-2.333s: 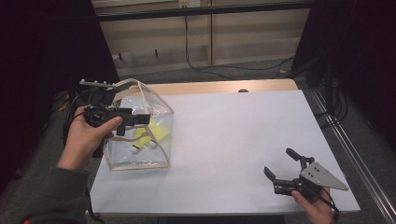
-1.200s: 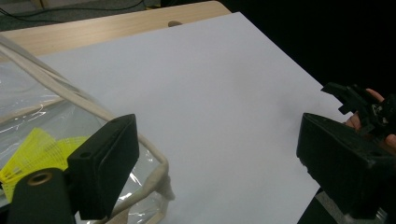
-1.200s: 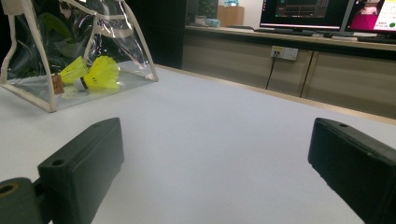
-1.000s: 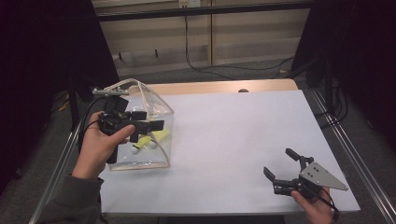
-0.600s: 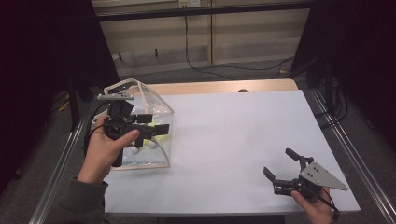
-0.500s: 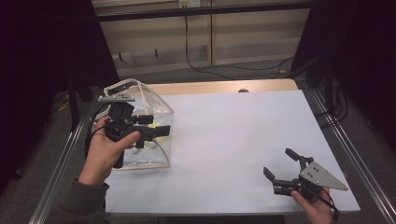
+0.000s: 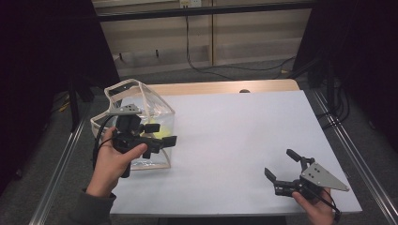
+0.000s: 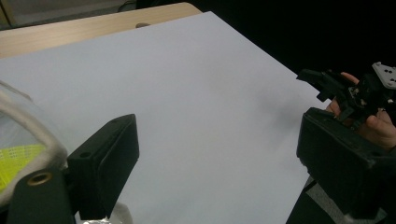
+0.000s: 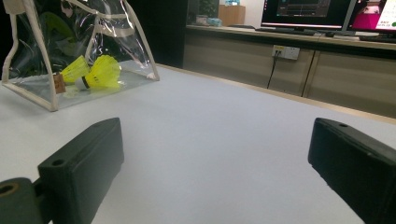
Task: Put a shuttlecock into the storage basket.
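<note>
- The clear plastic pouch with cream fabric trim [image 7: 141, 122] stands at the left edge of the white-covered table [image 7: 234, 145], towards its far left corner, in the same spot as in the earliest high view.
- Two bright yellow shuttlecocks [image 9: 95, 72] lie on the pouch's floor, touching each other (the right gripper view shows them through the clear wall).
- The left black hand-held gripper [image 7: 162, 136] hangs over the pouch's near right side with its jaws apart and nothing between them; they point to the right across the table.
- Against the earliest picture, this gripper has shifted right and towards the table's near edge: it then sat over the pouch's left half, and its jaw tips now reach past the pouch's right wall.
- The left hand [image 7: 115, 157] has followed, and now comes in closer to the near left corner than before.
- In the left gripper view, the pouch's cream rim [image 8: 28, 116] sits just beside the left-hand jaw, with bare white table between the jaws.
- The right black hand-held gripper [image 7: 281, 171] rests by the near right corner, jaws wide apart and empty (its grey plate sits on top); it has not shifted across the earlier pictures.
- The two grippers are well apart.
</note>
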The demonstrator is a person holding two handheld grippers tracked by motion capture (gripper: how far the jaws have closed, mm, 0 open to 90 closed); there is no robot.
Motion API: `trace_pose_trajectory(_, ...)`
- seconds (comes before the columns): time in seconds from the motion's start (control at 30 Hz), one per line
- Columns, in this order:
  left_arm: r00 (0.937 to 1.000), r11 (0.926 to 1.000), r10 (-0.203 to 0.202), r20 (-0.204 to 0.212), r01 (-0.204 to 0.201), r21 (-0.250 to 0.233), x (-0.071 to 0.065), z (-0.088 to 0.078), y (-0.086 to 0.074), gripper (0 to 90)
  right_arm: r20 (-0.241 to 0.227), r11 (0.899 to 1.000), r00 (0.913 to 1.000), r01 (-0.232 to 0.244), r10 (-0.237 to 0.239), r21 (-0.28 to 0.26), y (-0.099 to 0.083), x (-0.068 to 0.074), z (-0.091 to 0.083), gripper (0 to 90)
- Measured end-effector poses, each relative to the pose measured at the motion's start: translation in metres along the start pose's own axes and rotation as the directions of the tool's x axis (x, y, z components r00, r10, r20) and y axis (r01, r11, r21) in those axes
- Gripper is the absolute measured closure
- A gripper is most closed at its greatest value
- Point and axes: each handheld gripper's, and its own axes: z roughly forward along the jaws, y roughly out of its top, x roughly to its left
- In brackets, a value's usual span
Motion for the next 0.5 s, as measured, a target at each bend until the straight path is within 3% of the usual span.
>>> trace_pose_trajectory(0.5,0.9999,1.0,0.006,0.012,-0.006,0.0,-0.001,0.013,-0.02,12.5,-0.001,1.0,1.0,0.0,0.0,0.0,0.0,0.0,0.0,3.1)
